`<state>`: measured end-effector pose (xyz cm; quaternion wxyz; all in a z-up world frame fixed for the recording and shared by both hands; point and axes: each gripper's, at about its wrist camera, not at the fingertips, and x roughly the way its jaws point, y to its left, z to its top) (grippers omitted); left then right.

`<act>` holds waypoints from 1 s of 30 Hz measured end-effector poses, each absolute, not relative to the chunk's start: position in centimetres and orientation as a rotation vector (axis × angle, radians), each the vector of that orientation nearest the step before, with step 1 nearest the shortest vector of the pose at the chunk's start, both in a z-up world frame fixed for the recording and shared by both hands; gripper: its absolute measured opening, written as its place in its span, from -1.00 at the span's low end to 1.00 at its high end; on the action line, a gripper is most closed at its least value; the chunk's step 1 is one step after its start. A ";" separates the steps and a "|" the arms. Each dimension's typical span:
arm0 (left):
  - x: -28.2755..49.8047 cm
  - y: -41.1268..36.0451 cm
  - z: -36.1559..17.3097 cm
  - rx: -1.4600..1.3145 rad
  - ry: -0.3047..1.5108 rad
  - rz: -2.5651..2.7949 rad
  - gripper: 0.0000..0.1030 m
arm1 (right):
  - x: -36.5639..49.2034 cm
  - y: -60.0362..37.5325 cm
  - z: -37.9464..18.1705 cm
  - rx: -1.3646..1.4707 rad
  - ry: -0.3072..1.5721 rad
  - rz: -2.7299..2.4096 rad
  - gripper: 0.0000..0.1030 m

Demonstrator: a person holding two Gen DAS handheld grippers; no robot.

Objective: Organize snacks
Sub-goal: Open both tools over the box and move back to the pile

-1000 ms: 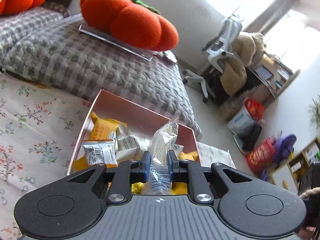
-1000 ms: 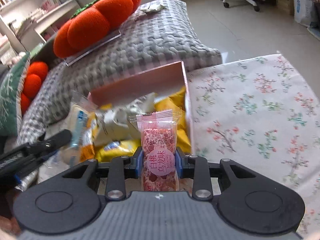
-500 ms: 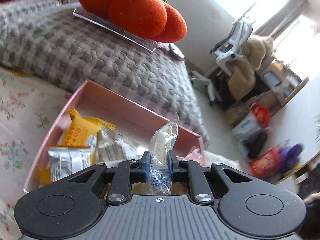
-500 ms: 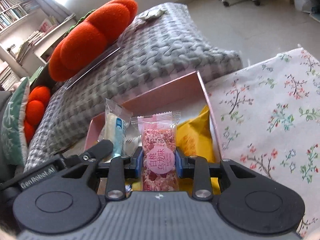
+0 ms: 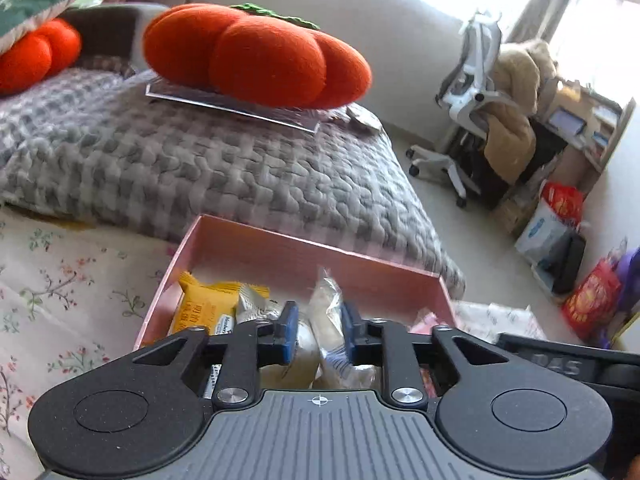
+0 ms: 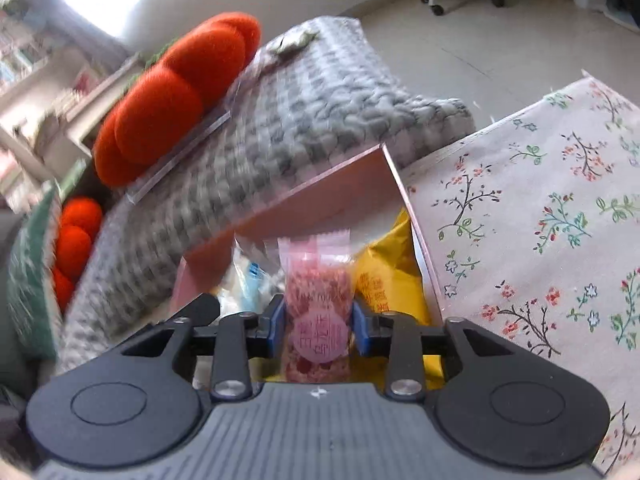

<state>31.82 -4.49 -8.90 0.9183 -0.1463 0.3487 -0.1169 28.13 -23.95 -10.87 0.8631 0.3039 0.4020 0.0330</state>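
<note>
Box [image 5: 304, 256] set on the flowered cloth [image 5: 60, 288], wrapped snacks [image 5: 208, 308] piled inside it, quilted cushion [image 5: 208, 164] behind the box, round pillow [image 5: 256, 56] laid on that cushion, office chair [image 5: 468, 92] farther back

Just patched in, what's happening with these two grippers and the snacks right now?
A person is sorting wrapped snacks into the pink box on the floral cloth. Both grippers hang over the box and their jaws are opening. The left gripper has a clear-wrapped pale snack between its fingers, leaning against the right-hand pad. The right gripper has a pink-wrapped snack standing between its pads. Yellow packets already lie inside.
</note>
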 end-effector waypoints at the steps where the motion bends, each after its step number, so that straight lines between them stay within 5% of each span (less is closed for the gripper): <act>1: 31.8 -4.0 -8.9 -0.328 0.722 -0.234 -0.46 | 27.9 -24.2 -10.5 0.648 0.826 0.081 -0.16; 4: 31.5 -3.5 -8.5 -0.323 0.725 -0.213 -0.46 | 27.6 -24.5 -9.7 0.607 0.801 0.039 -0.22; 9: 30.8 -3.4 -8.3 -0.294 0.757 -0.186 -0.46 | 27.9 -23.6 -10.5 0.520 0.850 0.068 -0.62; 21: 27.6 -1.0 -7.2 -0.305 0.833 -0.142 -0.44 | 27.1 -22.4 -8.8 0.449 0.811 0.068 -0.53; 30: 24.4 0.7 -6.8 -0.340 0.895 -0.157 -0.10 | 23.7 -23.5 -7.1 0.363 0.912 0.113 -0.44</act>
